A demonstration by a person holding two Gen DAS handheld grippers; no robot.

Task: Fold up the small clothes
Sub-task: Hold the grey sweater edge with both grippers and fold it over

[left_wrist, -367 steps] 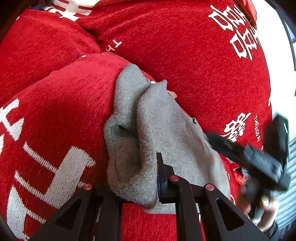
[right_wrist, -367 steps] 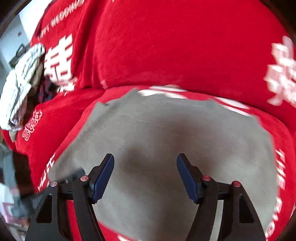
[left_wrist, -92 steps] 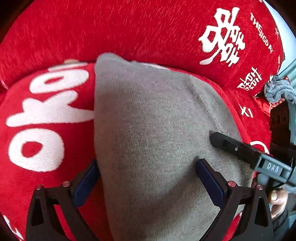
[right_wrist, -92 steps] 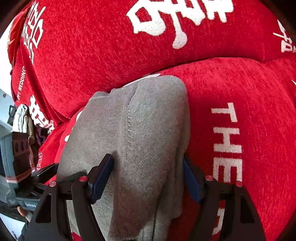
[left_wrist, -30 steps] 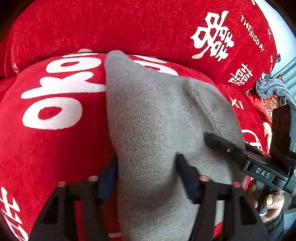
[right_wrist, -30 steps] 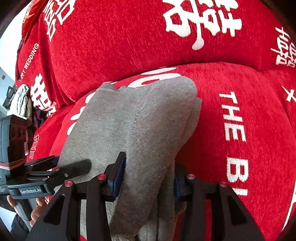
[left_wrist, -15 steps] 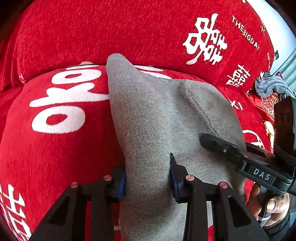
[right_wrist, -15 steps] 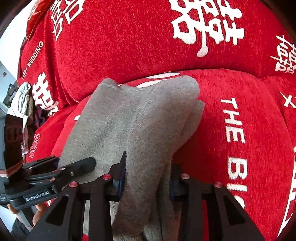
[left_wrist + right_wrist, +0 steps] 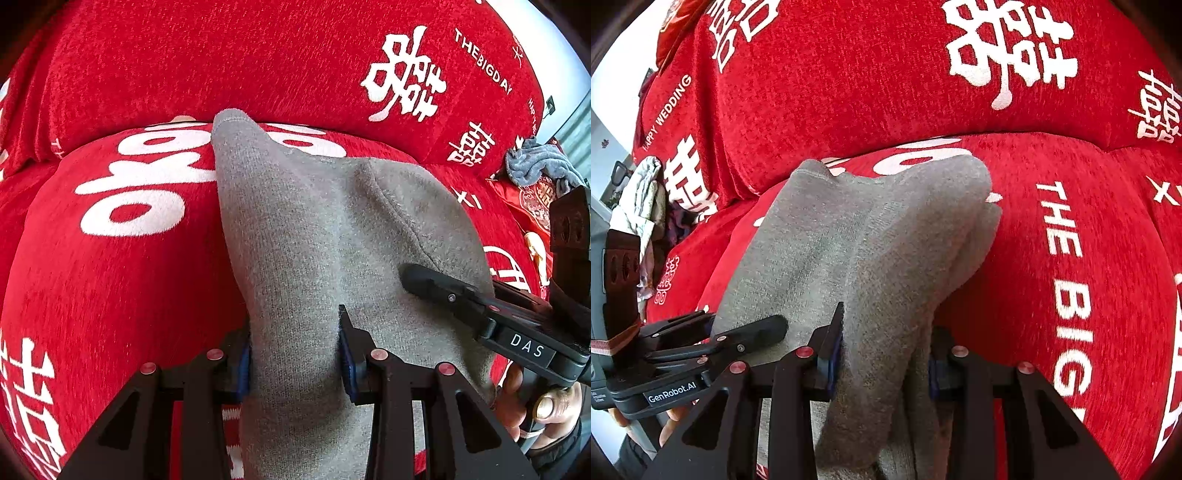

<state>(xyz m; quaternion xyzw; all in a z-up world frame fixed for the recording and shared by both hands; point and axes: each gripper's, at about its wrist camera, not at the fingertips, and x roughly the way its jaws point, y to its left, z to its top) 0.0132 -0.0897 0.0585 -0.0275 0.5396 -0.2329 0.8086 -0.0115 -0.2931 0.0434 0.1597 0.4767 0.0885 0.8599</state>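
Observation:
A folded grey knit garment [image 9: 317,236] lies on a red sofa seat with white lettering [image 9: 110,280]. My left gripper [image 9: 293,354] is shut on the garment's near left edge, bunching the cloth between its blue pads. My right gripper [image 9: 884,354] is shut on the near right edge of the same garment [image 9: 857,236]. Each gripper shows in the other's view: the right one [image 9: 480,310] at the garment's right side, the left one [image 9: 713,339] at its left. The far end rests against the backrest.
The red sofa backrest [image 9: 258,55] rises just behind the garment. A grey cloth [image 9: 539,166] lies at the far right of the sofa. A pale crumpled cloth [image 9: 642,195] sits at the sofa's left end. Open seat cushion [image 9: 1071,258] lies to the right.
Both grippers have closed from open onto the garment's near edge and drawn back slightly, lifting and bunching the near cloth into ridges.

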